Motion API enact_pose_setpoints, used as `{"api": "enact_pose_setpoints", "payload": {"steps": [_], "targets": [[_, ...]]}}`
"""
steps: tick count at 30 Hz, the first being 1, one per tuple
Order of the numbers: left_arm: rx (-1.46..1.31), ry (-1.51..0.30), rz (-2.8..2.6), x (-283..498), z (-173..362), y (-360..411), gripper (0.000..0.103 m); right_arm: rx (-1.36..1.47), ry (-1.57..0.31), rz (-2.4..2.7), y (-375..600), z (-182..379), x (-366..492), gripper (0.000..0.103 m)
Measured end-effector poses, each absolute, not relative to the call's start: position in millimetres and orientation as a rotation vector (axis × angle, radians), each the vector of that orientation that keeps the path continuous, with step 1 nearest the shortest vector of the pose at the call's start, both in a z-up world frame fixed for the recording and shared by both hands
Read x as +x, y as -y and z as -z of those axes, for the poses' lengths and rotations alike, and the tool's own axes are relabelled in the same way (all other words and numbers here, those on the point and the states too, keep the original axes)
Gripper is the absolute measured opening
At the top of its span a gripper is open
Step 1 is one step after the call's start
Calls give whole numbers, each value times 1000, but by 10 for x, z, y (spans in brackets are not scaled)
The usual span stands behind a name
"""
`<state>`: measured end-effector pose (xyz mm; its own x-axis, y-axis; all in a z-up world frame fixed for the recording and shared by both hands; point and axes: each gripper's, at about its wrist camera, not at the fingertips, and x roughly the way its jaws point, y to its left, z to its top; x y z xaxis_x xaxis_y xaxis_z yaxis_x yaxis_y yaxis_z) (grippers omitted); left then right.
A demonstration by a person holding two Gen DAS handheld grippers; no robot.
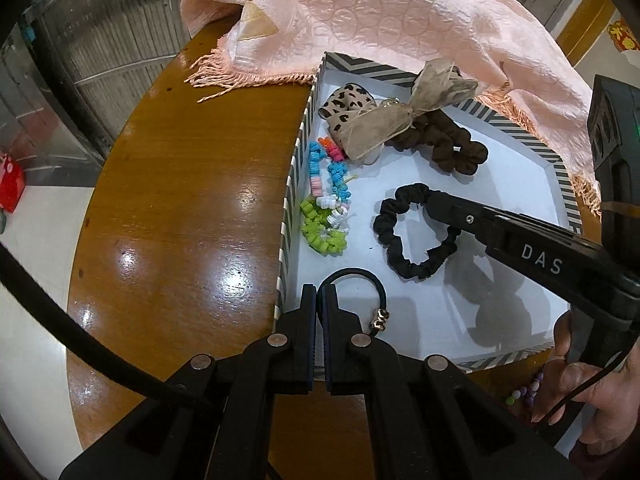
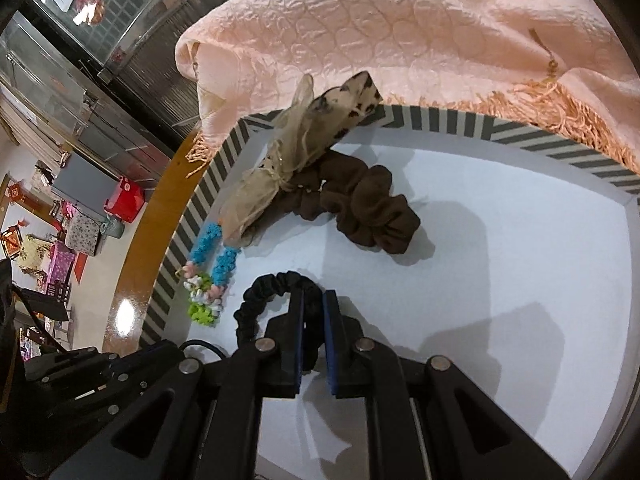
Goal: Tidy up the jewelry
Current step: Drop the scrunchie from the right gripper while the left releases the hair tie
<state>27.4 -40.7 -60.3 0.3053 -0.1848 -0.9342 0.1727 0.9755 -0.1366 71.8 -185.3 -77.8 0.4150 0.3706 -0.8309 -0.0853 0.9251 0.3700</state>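
Observation:
A white tray with a striped rim (image 1: 440, 312) (image 2: 520, 240) sits on a round wooden table (image 1: 180, 200). My left gripper (image 1: 319, 292) is shut on a thin black hair tie with a gold bead (image 1: 380, 316), held over the tray's near left corner. My right gripper (image 2: 313, 300) (image 1: 434, 200) is shut on a black scrunchie (image 1: 416, 236) (image 2: 264, 300) in the tray's middle. A brown scrunchie (image 1: 448, 144) (image 2: 368, 208), a leopard-print and tan bow (image 1: 372, 120) (image 2: 280, 168) and several coloured spiral ties (image 1: 326, 200) (image 2: 212, 272) lie in the tray.
A pink fringed scarf (image 1: 380, 20) (image 2: 400, 40) drapes over the tray's far edge. Pastel beads (image 1: 528, 392) lie on the table near the hand that holds the right gripper. The table's left edge drops to the floor.

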Motion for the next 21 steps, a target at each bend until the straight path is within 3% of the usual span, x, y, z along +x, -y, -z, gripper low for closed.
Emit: {"api": "enact_pose_setpoints", "payload": {"steps": [7,9,11,15,21], "targets": [[-3,-1240,234,298,625,418,1,258,-1103,-284,1795,754,736,14],[-13,-1240,236,303,622,419,1,249,-1094,-278,1811,728,714,29],[-27,-1241,243,302,617,419,9,242,-1076,-269,1851,681,665,38],[-49,-1233,264,280,580,423,22,247,-1057,-266,1916,580,596,39],[-41,-1198,270,190,420,399,27,213,-1047,-263,1997,398,356,40]]}}
